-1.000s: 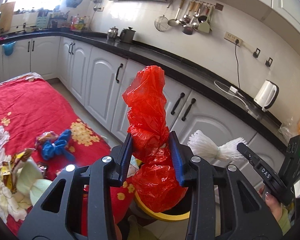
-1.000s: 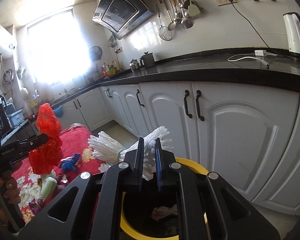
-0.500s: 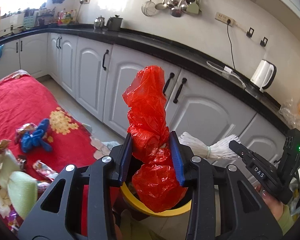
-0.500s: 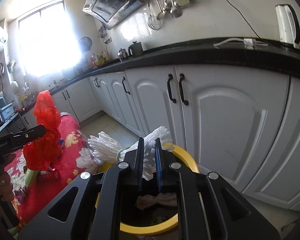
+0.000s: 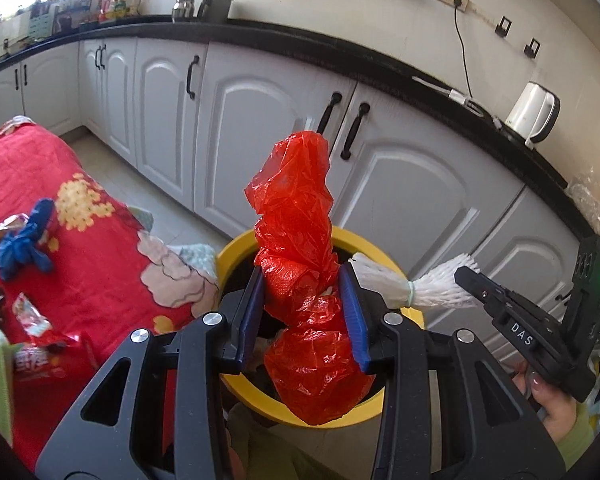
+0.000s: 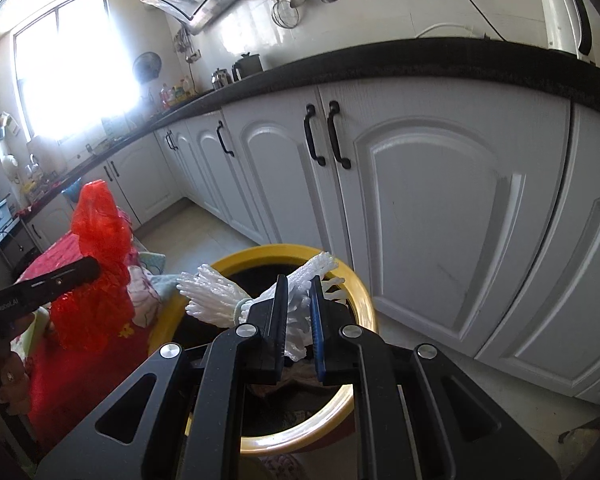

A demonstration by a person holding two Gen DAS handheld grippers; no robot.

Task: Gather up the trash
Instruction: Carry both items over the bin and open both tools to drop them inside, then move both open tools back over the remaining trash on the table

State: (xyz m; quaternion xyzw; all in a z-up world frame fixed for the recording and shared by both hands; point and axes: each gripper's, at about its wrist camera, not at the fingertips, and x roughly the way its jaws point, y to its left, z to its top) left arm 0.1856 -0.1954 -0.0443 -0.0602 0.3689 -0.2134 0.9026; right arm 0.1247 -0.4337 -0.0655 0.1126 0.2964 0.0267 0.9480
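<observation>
A crumpled red plastic bag (image 5: 300,264) is pinched upright in my left gripper (image 5: 303,280), which is shut on it just over the yellow-rimmed bin (image 5: 236,248). The same red bag (image 6: 96,264) shows at the left of the right wrist view. My right gripper (image 6: 299,284) is shut on a white foam net sleeve (image 6: 216,296), tied with a band, above the bin (image 6: 364,292). In the left wrist view the foam sleeve (image 5: 388,284) hangs over the bin's right rim. Dark trash lies inside the bin.
A table with a red flowered cloth (image 5: 40,184) stands left of the bin, holding a blue glove (image 5: 24,240) and snack wrappers (image 5: 32,320). White cabinets (image 6: 440,200) under a black counter run close behind. A white kettle (image 5: 534,114) stands on the counter.
Both grippers have come down and closer to the bin, which now fills more of each view. The red bag and the foam sleeve stay gripped as before.
</observation>
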